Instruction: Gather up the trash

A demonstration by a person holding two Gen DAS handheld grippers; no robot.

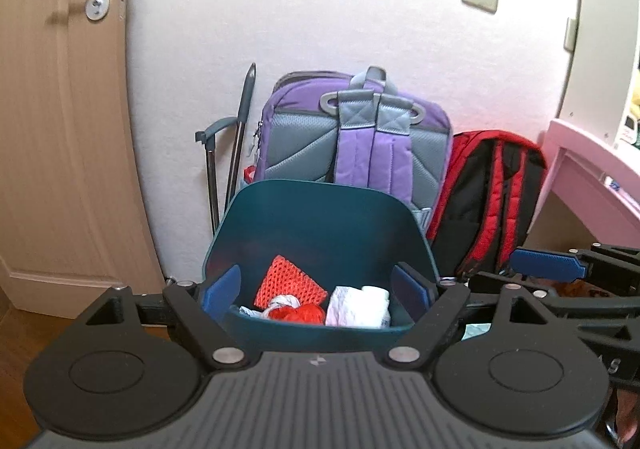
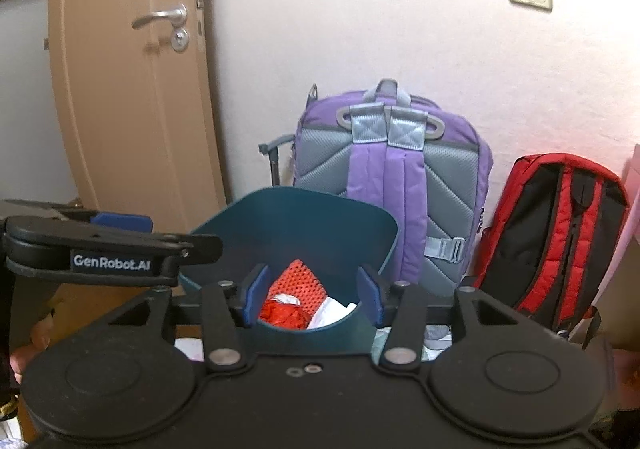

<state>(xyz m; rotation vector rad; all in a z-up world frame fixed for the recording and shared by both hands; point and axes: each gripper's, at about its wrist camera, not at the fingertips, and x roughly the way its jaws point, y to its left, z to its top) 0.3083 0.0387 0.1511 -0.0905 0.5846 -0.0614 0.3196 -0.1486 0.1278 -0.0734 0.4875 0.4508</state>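
teal plastic bin (image 1: 316,225) sits on the floor in front of the two grippers, its tall back wall toward the bags. inside it lie a red mesh piece (image 1: 290,283), a crumpled red wrapper (image 1: 298,313) and a wad of white tissue (image 1: 358,305), so some trash is already collected.

left gripper (image 1: 318,289) hangs right over the bin's near rim, its blue pads spread wide to either side of the opening, with nothing between them. right gripper (image 2: 312,295) is in much the same pose just beside it, released too and carrying nothing. the two tools are close together, one's finger showing at the edge of the other's view.

behind the bin a purple backpack (image 1: 360,137) leans on the white wall, with a red and black backpack (image 1: 492,197) next to it and a folded trolley handle (image 1: 224,153) on the other side. a wooden door (image 1: 60,109) stands further left, and a pink desk (image 1: 592,177) edges in at the right.

my guess is the risk now is mostly clumsiness: the grippers are crowded enough to knock each other, and a bump on the light bin's rim could tip it and spill the trash. some pale scraps show under the grippers, too hidden to identify.
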